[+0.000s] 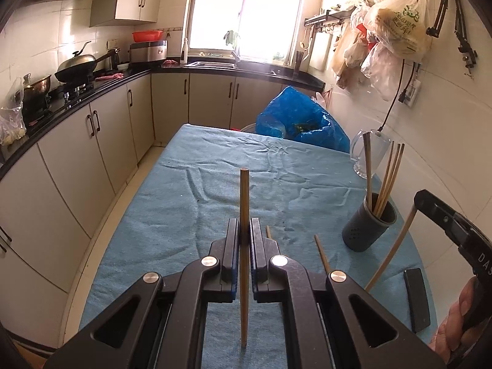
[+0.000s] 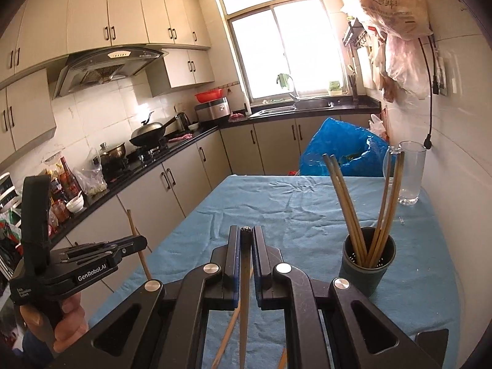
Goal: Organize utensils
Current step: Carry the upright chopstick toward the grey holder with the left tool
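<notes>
My left gripper [image 1: 244,227] is shut on a wooden chopstick [image 1: 244,196] that stands upright above the blue cloth. My right gripper [image 2: 246,236] is shut on another chopstick [image 2: 244,301], held end-on. The right gripper shows at the right edge of the left wrist view [image 1: 442,215] with its chopstick [image 1: 396,246] hanging down. A dark grey utensil cup [image 1: 367,226] holds several chopsticks [image 1: 387,178] at the table's right; it also shows in the right wrist view [image 2: 366,264]. Loose chopsticks [image 1: 321,253] lie on the cloth [image 1: 190,215] below the grippers.
A clear glass jug [image 2: 410,172] stands by the wall behind the cup. A flat black object [image 1: 416,298] lies at the table's right edge. A blue plastic bag [image 1: 301,120] sits beyond the far end. Kitchen cabinets and a counter [image 1: 92,92] run along the left.
</notes>
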